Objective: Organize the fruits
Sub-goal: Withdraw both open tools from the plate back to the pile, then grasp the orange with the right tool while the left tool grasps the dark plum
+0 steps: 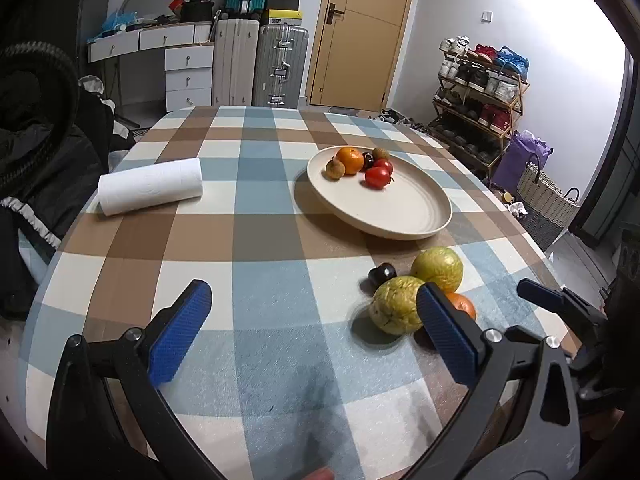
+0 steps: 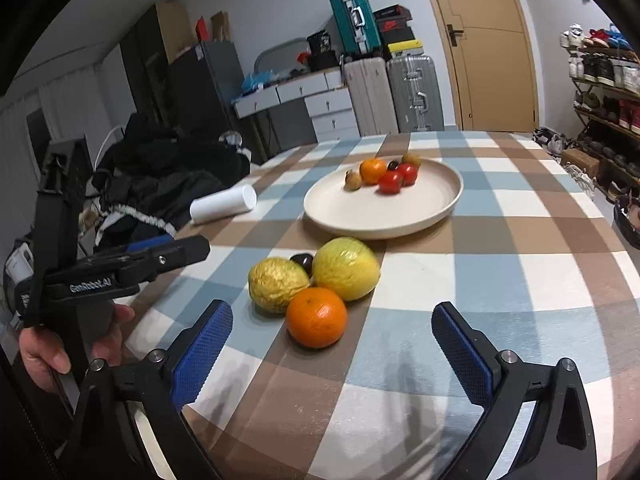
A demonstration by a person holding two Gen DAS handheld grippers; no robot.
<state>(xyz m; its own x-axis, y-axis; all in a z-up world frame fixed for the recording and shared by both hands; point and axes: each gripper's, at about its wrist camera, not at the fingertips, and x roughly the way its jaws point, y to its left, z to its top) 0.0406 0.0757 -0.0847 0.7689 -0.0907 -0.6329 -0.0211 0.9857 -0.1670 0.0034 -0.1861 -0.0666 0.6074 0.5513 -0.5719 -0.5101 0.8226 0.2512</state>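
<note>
Hovering low over the checked counter [image 2: 500, 248], both grippers are spread wide w/ nothing between the blue pads. Right gripper [image 2: 332, 354] sits above the near edge; the loose orange [image 2: 317, 317] lies just past its fingers at approx 12 o'clock, a bit nearer the left pad. Touching that orange at 11 o'clock is a wrinkled yellow-green fruit [image 2: 276, 285], and at 1 o'clock a smoother yellow-green fruit [image 2: 346, 268]. A small dark fruit [image 2: 302, 261] is tucked btwn the two yellow ones on the far side.

Cream plate [image 2: 400, 216] stands beyond the cluster at 12 o'clock, near but apart from it. On its far half: a second orange [image 2: 373, 171], two red tomatoes [image 2: 398, 178], a small brown fruit [image 2: 353, 180], another brownish one [image 2: 411, 159] at the far rim, plus a dark bit btwn them, too small to tell. Paper towel roll [image 2: 223, 204] lies on its side at 10 o'clock from the plate, near the counter edge.

Left gripper [image 1: 314, 330] also released, empty, over bare cloth. From its camera the loose cluster is at 2 o'clock, partly behind its right pad; a hand [image 2: 72, 344] grips its handle in the right-wrist view.
</note>
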